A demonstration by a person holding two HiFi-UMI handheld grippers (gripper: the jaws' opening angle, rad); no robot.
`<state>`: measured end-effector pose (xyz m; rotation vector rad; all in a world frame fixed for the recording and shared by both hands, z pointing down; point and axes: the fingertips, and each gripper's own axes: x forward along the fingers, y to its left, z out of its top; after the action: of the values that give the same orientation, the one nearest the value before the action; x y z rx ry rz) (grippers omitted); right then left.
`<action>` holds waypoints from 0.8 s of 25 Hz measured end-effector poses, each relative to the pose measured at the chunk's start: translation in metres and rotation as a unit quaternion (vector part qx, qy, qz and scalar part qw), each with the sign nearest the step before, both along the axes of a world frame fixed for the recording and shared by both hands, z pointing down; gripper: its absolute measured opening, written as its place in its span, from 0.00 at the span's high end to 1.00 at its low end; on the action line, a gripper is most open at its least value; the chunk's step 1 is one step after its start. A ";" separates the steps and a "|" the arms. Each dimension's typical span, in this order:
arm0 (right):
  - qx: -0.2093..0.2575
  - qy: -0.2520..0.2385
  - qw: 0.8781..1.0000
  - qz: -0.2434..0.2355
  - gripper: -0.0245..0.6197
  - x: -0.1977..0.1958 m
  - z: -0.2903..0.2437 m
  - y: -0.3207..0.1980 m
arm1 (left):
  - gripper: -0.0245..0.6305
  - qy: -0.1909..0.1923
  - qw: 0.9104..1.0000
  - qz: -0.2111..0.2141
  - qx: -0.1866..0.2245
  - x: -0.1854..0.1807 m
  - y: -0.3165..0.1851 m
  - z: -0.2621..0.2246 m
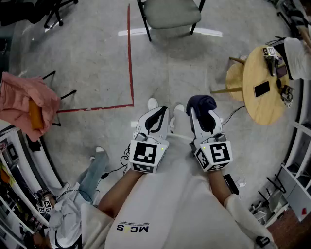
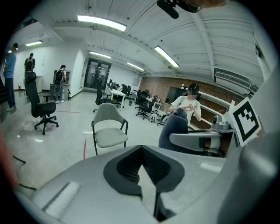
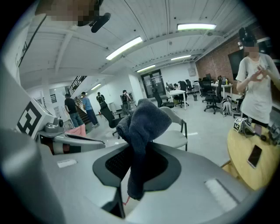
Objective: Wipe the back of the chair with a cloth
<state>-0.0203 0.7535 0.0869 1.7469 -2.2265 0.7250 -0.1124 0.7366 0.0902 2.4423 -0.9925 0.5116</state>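
Observation:
A grey chair (image 1: 172,14) with black legs stands ahead of me on the concrete floor; it also shows in the left gripper view (image 2: 109,127) and partly behind the cloth in the right gripper view (image 3: 177,131). My right gripper (image 1: 201,109) is shut on a dark blue cloth (image 1: 201,103), which bunches above the jaws (image 3: 142,124). My left gripper (image 1: 156,115) is shut with nothing in it (image 2: 141,168). Both grippers are held side by side close to my body, well short of the chair.
A round wooden table (image 1: 257,97) with a phone and small devices stands at the right, a stool beside it. A pink garment (image 1: 22,99) hangs on a rack at the left. Red tape (image 1: 130,53) marks the floor. People and office chairs stand farther off.

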 end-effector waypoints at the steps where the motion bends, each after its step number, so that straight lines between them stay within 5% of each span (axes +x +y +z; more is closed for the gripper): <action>1: 0.003 -0.002 1.000 -0.003 0.83 0.000 -0.009 0.005 | 0.96 0.001 1.000 -0.005 -0.006 0.003 0.007 -0.007; 11: 0.056 -0.003 0.998 -0.037 0.83 0.038 -0.047 0.053 | 0.96 -0.001 1.000 -0.008 0.019 0.073 0.052 -0.037; 20: 0.081 -0.044 0.994 -0.059 0.83 0.064 -0.053 0.068 | 0.96 -0.024 0.997 -0.044 0.052 0.093 0.072 -0.042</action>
<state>0.0441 0.8211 0.0339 1.6652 -2.4871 0.6227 -0.0197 0.8086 0.0479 2.4741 -1.1683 0.5027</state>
